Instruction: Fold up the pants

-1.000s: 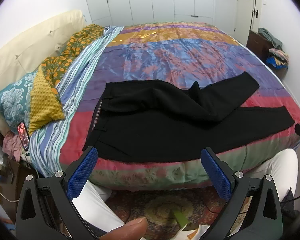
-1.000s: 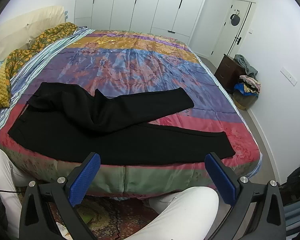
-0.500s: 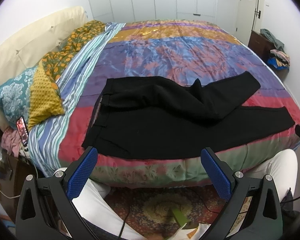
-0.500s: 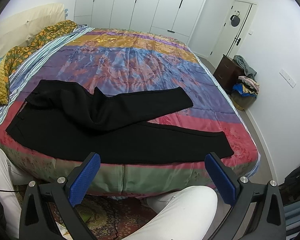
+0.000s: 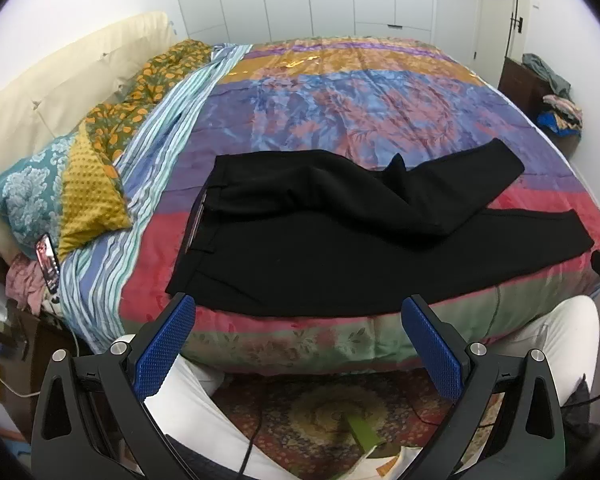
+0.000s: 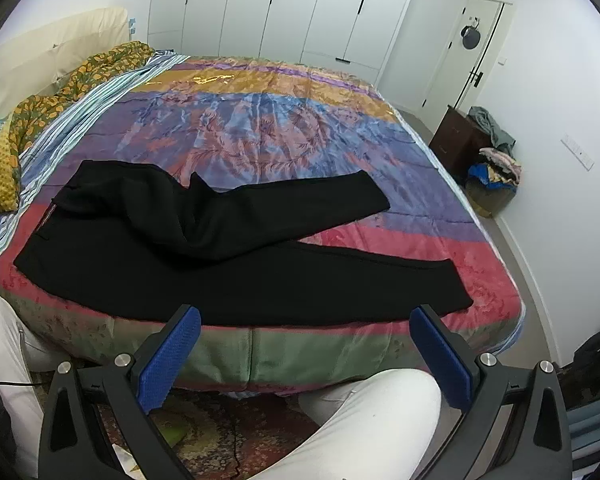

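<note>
Black pants [image 5: 340,240] lie flat on the near part of the bed, waistband at the left, legs running right. One leg lies along the bed's near edge; the other angles away toward the far right and overlaps the seat area. They also show in the right wrist view [image 6: 228,264]. My left gripper [image 5: 298,316] is open and empty, held off the bed just before the near edge, below the waist end. My right gripper [image 6: 306,326] is open and empty, before the near edge below the lower leg.
The bed has a colourful quilt [image 5: 360,92] with pillows [image 5: 80,192] and a cream headboard [image 5: 52,92] at the left. A phone [image 5: 46,258] lies by the pillows. A dark nightstand with clothes [image 6: 472,140] stands at the right. My white-trousered knees [image 6: 364,420] and a patterned rug [image 5: 320,420] are below.
Both grippers have risen slightly and stayed open. The pants have not moved. A thumb at the bottom of the left wrist view is gone.
</note>
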Demonstrator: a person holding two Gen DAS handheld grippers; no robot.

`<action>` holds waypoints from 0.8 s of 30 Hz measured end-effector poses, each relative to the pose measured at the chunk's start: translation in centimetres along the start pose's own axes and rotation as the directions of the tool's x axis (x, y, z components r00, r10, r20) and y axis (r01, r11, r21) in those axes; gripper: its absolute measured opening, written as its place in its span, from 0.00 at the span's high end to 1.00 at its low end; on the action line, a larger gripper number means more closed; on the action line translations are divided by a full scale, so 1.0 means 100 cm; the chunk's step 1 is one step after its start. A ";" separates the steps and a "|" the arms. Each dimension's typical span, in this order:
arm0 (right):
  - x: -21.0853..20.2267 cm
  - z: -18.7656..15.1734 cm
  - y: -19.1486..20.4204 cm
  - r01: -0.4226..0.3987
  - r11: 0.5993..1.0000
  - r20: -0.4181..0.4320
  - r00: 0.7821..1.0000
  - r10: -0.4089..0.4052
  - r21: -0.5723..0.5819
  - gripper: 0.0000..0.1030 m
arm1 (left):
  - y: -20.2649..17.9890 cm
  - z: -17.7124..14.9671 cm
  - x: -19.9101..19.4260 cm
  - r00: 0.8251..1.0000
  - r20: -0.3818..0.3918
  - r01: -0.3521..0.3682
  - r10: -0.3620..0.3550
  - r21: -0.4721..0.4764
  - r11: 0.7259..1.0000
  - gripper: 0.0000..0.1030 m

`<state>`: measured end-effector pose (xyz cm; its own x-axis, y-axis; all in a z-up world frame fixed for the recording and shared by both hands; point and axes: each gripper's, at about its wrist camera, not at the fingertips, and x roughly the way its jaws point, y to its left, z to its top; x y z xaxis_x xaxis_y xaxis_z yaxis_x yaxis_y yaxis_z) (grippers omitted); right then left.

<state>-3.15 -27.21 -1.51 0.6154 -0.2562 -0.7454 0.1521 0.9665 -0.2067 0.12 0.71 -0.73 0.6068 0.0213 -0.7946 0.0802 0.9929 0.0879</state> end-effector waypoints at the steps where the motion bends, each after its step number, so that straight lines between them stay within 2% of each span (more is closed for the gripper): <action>1: 0.001 0.000 0.001 -0.001 1.000 -0.002 1.000 0.001 -0.002 0.00 | 0.000 -0.001 0.001 1.000 0.013 0.008 -0.008 -0.009 1.000 0.00; 8: -0.001 0.003 0.005 -0.012 1.000 0.000 1.000 0.012 -0.009 0.00 | 0.000 -0.001 0.005 0.999 -0.008 0.036 -0.037 -0.029 0.999 0.00; 11: 0.001 0.003 0.006 -0.014 1.000 -0.008 1.000 0.013 -0.010 0.00 | 0.000 -0.001 0.004 1.000 -0.004 -0.004 0.004 0.000 1.000 0.00; 24: 0.002 0.002 0.007 -0.036 0.999 -0.017 0.999 0.036 -0.002 0.00 | 0.002 -0.002 0.005 1.000 0.005 0.016 -0.016 -0.007 1.000 0.00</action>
<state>-2.73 -26.56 -1.69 0.6071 -0.2214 -0.7631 0.1281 0.9751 -0.1810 0.27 0.94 -1.26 0.6094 0.0053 -0.7929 0.0839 0.9939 0.0712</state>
